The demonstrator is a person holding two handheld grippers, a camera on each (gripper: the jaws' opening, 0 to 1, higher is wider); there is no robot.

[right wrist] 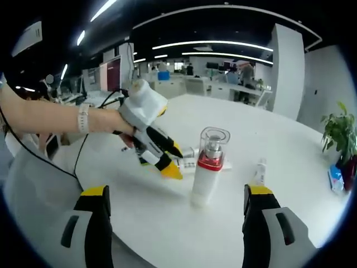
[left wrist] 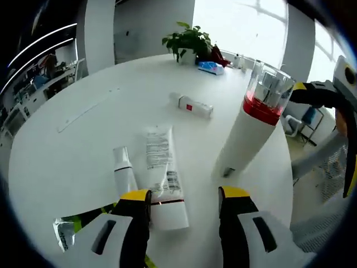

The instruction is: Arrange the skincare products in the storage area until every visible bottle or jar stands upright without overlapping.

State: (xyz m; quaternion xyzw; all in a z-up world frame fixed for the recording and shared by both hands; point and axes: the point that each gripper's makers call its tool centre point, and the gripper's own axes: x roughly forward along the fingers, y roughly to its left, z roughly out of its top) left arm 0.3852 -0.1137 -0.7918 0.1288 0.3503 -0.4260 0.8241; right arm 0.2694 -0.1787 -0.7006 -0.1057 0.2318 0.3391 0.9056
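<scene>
Left gripper view first: my left tongs (left wrist: 185, 209) rise from the bottom of the frame, jaws spread apart with nothing between them. They hang over the white tabletop (left wrist: 72, 151). Just above the left jaw lies a flat white tube with printed text (left wrist: 162, 176), on its side, and a slimmer white tube (left wrist: 124, 174) lies touching it on the left. Both need standing up, so I judge I'm lined up here to take one next. Further up, mid-frame, a small white bottle with a red mark (left wrist: 192, 105) also lies flat. To the right the tall pump bottle (left wrist: 251, 123) with its red collar and clear cap stands on its base; it looks tilted, though that may be the lens. The right tongs (left wrist: 329, 97) come in at the right edge, near its cap; whether they touch it I cannot tell. A potted plant (left wrist: 189, 42) sits at the far rim.

Now the right gripper view: my right tongs (right wrist: 184, 215) frame the bottom, jaws wide apart, gripping nothing. The pump bottle (right wrist: 207, 164) stands upright, dead centre between them but a little way ahead, apart from both jaws. That reads to me as a bottle set down and let go. The left tongs (right wrist: 167, 164) reach in from the upper left, held in a hand (right wrist: 106, 120), tips pointing down just left of the bottle. A small tube (right wrist: 258, 172) stands to the bottle's right.
</scene>
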